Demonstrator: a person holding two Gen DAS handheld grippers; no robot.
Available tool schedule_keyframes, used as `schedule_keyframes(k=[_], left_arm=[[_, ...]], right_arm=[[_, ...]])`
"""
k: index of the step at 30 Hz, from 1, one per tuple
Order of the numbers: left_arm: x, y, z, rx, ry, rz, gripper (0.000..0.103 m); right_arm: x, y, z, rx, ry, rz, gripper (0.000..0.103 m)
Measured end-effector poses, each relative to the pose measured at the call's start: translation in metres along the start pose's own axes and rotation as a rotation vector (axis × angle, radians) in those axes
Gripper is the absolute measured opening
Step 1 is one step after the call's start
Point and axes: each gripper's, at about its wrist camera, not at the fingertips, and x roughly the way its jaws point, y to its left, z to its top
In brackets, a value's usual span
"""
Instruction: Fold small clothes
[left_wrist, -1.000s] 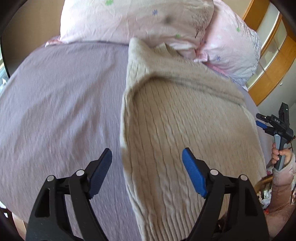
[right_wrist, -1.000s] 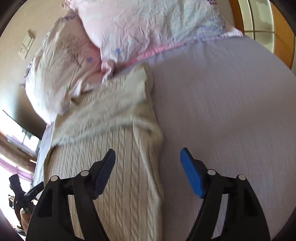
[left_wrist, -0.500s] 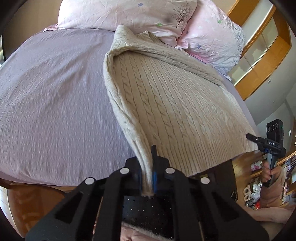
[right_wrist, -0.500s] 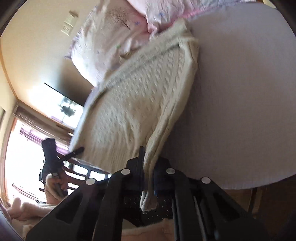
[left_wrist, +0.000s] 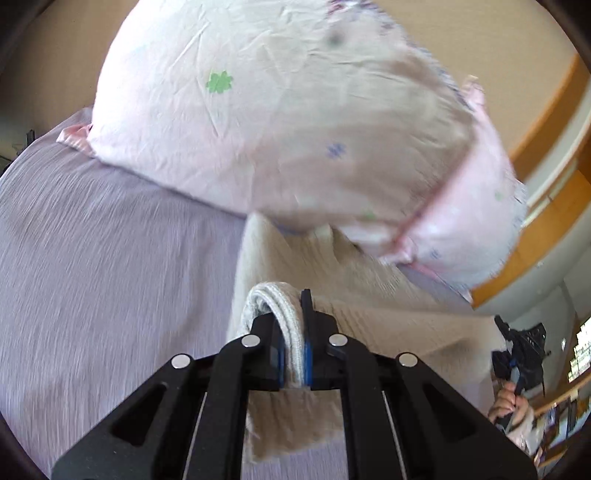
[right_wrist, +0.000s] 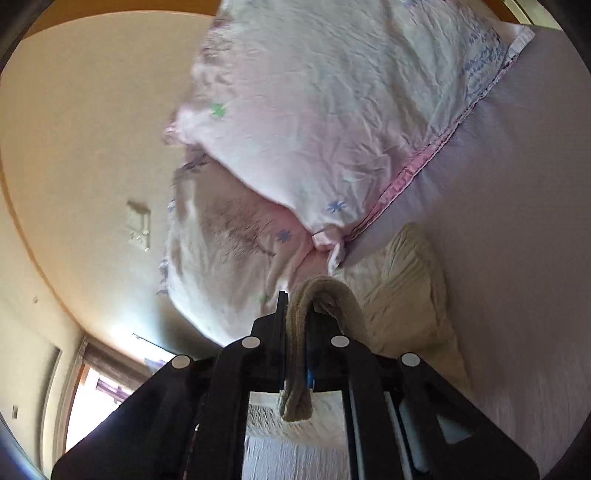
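A cream cable-knit sweater (left_wrist: 388, 317) lies on the lilac bedsheet (left_wrist: 110, 258), its top end near the pillows. My left gripper (left_wrist: 291, 354) is shut on the sweater's ribbed hem, which loops up over the jaws. My right gripper (right_wrist: 297, 354) is shut on the other hem corner, whose end hangs down between the jaws. In the right wrist view the rest of the sweater (right_wrist: 410, 295) lies folded beneath, beside the pillow. Both grippers hold the hem up close to the pillows.
Two pink flowered pillows (left_wrist: 295, 129) stand at the head of the bed, right ahead of both grippers; they also show in the right wrist view (right_wrist: 332, 110). A wall with a switch plate (right_wrist: 138, 229) is at left. The other gripper and hand (left_wrist: 517, 369) show at right.
Both grippers closed on the sweater's bottom hem at the bed's edge and have carried it up and forward over the sweater toward the pillows.
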Motion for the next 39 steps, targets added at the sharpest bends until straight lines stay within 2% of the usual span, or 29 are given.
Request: schedule_keyframes(k=[3, 6, 7, 9, 10, 11, 12, 13, 14, 15, 16, 17, 18, 19, 20, 22, 24, 27, 30, 34, 36, 37, 39], left_arm=[[0.054, 0.006, 0.033, -0.034, 0.035, 0.067, 0.006], [0.088, 0.008, 0.047, -0.035, 0.077, 0.113, 0.007], [0.094, 0.012, 0.048, -0.055, 0.090, 0.115, 0.007], [0.096, 0.018, 0.049, -0.089, 0.095, 0.085, 0.010], [0.092, 0.020, 0.049, -0.089, 0.080, 0.064, 0.011], [0.086, 0.021, 0.048, -0.091, 0.068, 0.036, 0.012], [0.079, 0.021, 0.048, -0.092, 0.054, 0.017, 0.013], [0.073, 0.022, 0.049, -0.092, 0.036, 0.006, 0.015], [0.064, 0.023, 0.048, -0.096, 0.016, -0.011, 0.017], [0.053, 0.023, 0.046, -0.101, -0.013, -0.012, 0.025], [0.040, 0.024, 0.044, -0.102, -0.051, 0.015, 0.050], [0.026, 0.025, 0.042, -0.096, -0.097, 0.027, 0.068], [0.014, 0.027, 0.040, -0.084, -0.136, 0.029, 0.070], [0.006, 0.029, 0.038, -0.076, -0.147, 0.037, 0.070], [0.004, 0.032, 0.034, -0.075, -0.120, 0.047, 0.070], [0.008, 0.037, 0.023, -0.067, -0.019, 0.061, 0.070], [0.019, 0.041, 0.006, -0.060, 0.078, 0.063, 0.069], [0.034, 0.042, -0.014, -0.081, 0.160, 0.002, 0.069], [0.049, 0.041, -0.028, -0.102, 0.223, -0.055, 0.066], [0.064, 0.035, -0.027, -0.141, 0.210, -0.092, 0.064], [0.071, 0.041, -0.026, -0.216, 0.203, -0.136, 0.050], [0.075, 0.046, -0.027, -0.262, 0.205, -0.136, 0.026], [0.077, 0.055, -0.032, -0.339, 0.171, -0.174, 0.023]], right_arm=[[0.044, -0.023, 0.025, 0.068, 0.000, -0.098, 0.008], [0.071, -0.051, 0.033, 0.189, 0.013, -0.210, 0.009], [0.074, -0.059, 0.034, 0.239, 0.023, -0.219, 0.009], [0.074, -0.070, 0.036, 0.309, 0.030, -0.174, 0.012], [0.073, -0.070, 0.037, 0.313, 0.031, -0.164, 0.021], [0.074, -0.068, 0.041, 0.315, 0.025, -0.144, 0.039], [0.071, -0.065, 0.044, 0.311, 0.011, -0.106, 0.051], [0.067, -0.060, 0.046, 0.302, -0.018, -0.099, 0.080], [0.061, -0.055, 0.048, 0.287, -0.062, -0.103, 0.099], [0.052, -0.048, 0.048, 0.261, -0.113, -0.087, 0.099], [0.047, -0.040, 0.048, 0.223, -0.124, -0.049, 0.099], [0.046, -0.031, 0.045, 0.172, -0.106, -0.037, 0.099], [0.046, -0.019, 0.038, 0.104, -0.074, -0.062, 0.099], [0.048, -0.007, 0.028, 0.032, -0.030, -0.081, 0.099], [0.051, 0.000, 0.019, -0.015, 0.014, -0.086, 0.099], [0.057, 0.013, -0.003, -0.097, 0.098, -0.098, 0.099], [0.060, 0.021, -0.020, -0.161, 0.139, -0.111, 0.099], [0.057, 0.031, -0.033, -0.238, 0.128, -0.124, 0.099], [0.058, 0.033, -0.039, -0.235, 0.120, -0.103, 0.099], [0.047, 0.019, -0.035, -0.207, 0.097, -0.072, 0.099], [0.049, 0.018, -0.034, -0.187, 0.092, -0.059, 0.099], [0.046, 0.016, -0.032, -0.178, 0.091, -0.052, 0.099], [0.045, 0.016, -0.031, -0.163, 0.086, -0.032, 0.099]])
